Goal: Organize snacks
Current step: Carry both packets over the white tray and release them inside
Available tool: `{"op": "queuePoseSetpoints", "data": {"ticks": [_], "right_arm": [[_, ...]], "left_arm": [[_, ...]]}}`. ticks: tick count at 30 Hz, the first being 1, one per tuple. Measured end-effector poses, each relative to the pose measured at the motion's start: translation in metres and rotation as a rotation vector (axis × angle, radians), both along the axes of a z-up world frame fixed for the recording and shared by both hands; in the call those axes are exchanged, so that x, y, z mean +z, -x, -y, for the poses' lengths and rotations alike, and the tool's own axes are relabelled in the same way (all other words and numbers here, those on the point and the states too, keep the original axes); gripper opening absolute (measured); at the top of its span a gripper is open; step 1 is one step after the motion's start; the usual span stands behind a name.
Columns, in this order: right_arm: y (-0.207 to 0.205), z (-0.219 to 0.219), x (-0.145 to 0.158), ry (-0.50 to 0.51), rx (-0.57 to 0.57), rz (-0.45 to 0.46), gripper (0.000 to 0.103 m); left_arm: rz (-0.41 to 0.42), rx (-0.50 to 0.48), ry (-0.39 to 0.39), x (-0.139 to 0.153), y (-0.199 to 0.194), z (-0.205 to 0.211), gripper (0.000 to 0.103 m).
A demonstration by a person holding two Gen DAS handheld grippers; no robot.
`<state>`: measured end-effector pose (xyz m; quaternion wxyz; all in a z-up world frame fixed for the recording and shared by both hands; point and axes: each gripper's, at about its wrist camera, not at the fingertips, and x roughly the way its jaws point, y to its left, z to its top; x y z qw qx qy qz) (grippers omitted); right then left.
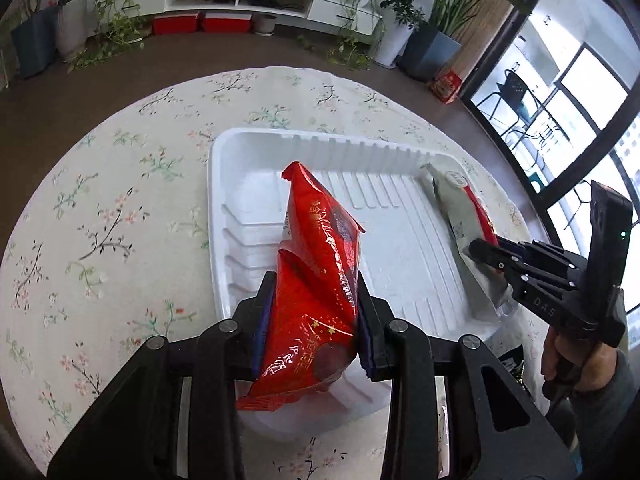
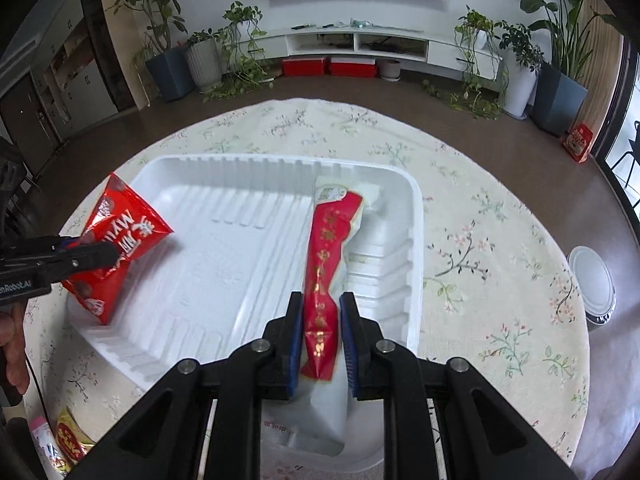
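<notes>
A white plastic tray (image 1: 248,148) sits on the round floral table; it also shows in the right wrist view (image 2: 224,208). My left gripper (image 1: 316,312) is shut on a red snack bag (image 1: 320,264) held over the tray's near-left part; the bag shows from the side in the right wrist view (image 2: 116,240). My right gripper (image 2: 320,328) is shut on a long white-and-red snack packet (image 2: 328,248) whose far end rests in the tray's right side. From the left wrist view, that packet (image 1: 460,208) and the right gripper (image 1: 486,250) are at the tray's right edge.
A floral tablecloth (image 2: 480,208) covers the table. More snack packets (image 2: 70,440) lie at the table's near-left edge. A white robot vacuum (image 2: 592,280) sits on the floor to the right. Potted plants (image 2: 208,60) and a TV cabinet stand beyond.
</notes>
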<state>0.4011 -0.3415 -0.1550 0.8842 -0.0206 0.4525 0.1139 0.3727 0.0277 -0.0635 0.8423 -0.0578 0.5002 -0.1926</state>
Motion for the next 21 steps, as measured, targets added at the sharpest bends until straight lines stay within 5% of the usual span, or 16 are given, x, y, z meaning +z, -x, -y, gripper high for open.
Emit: {"op": "queuePoseSetpoints", "data": {"ticks": [11,15,21], "right_arm": [[0.006,0.005,-0.003,0.009,0.038,-0.012,0.022],[0.01,0.007,0.0,0.0,0.025,-0.006,0.038],[0.024,0.008,0.016,-0.021,0.029,0.036,0.055]], "left_arm": [[-0.001,-0.012,-0.012,-0.009,0.011,0.004,0.035],[0.046,-0.001,-0.013,0.002,0.015,0.004,0.062],[0.106,0.03,0.008,0.031,0.024,0.0,0.073]]}}
